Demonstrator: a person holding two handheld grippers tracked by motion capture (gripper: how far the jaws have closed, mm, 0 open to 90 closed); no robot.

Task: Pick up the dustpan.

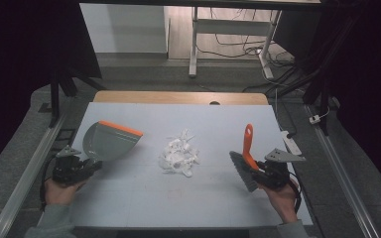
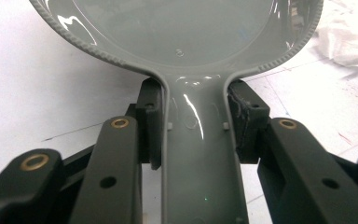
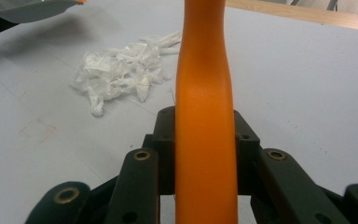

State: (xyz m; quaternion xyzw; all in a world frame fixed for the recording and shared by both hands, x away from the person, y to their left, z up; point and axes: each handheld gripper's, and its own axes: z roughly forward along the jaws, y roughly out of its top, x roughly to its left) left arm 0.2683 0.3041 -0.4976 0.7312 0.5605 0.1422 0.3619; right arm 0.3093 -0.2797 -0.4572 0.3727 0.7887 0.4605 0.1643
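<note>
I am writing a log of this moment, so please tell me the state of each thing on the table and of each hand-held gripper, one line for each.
Dustpan: held by its handle, tilted above the table.
Brush: held by its orange handle, bristles near the table.
Paper scraps: loose pile at the table's middle, not yet swept.
Left hand-held gripper: shut on the dustpan.
Right hand-held gripper: shut on the brush.
</note>
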